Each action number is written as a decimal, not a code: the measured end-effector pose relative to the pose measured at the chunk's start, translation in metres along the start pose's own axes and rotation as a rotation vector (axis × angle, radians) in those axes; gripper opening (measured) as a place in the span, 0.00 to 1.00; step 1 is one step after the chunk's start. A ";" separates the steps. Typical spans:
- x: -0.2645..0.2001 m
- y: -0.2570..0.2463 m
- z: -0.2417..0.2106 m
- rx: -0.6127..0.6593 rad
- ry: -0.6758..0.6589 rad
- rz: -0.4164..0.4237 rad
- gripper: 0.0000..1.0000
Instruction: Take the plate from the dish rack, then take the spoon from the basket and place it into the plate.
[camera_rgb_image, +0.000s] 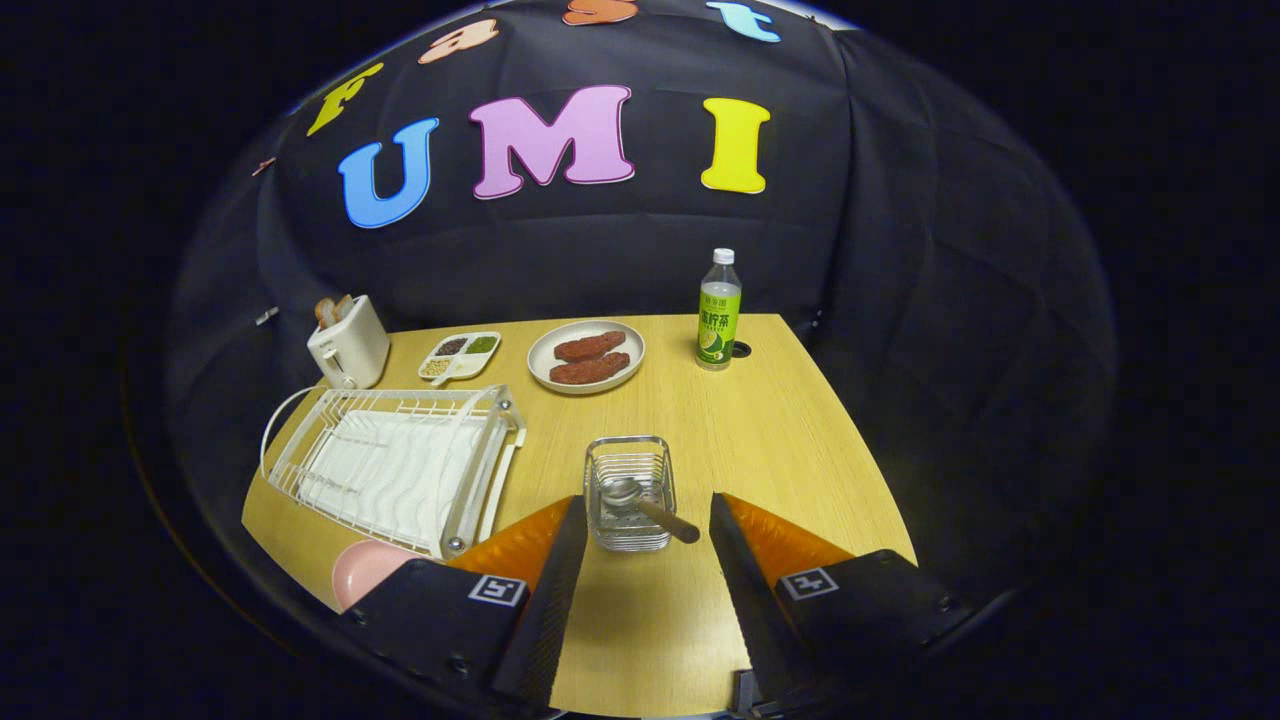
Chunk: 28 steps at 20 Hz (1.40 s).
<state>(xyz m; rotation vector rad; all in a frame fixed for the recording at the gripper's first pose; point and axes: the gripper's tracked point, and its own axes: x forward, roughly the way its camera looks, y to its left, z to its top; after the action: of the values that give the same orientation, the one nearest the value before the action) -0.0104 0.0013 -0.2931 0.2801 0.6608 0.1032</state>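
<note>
My gripper (645, 510) is open above the wooden table, with nothing between its orange fingers (525, 545). Just ahead of the fingertips stands a small wire basket (630, 490). A metal spoon (645, 503) with a wooden handle lies in it, bowl inside and handle sticking out over the rim toward the right finger. A pink plate (362, 570) lies flat on the table by the near left corner, partly hidden behind the left finger. The white dish rack (395, 465) stands to the left of the basket with no plate in it.
Beyond the basket sit a white plate with two reddish pieces of food (587, 356), a small divided dish (460, 355), a toaster with bread (347, 342) and a green drink bottle (719, 312). The table's right edge (850, 440) runs close by.
</note>
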 end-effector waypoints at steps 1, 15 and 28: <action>0.010 -0.002 -0.005 -0.012 0.018 0.007 0.77; 0.054 0.017 -0.048 -0.104 0.187 0.095 0.19; 0.004 0.006 -0.004 -0.043 0.137 0.084 0.09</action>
<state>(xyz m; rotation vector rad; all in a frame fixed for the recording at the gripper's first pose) -0.0097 0.0089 -0.2967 0.2609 0.7824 0.2179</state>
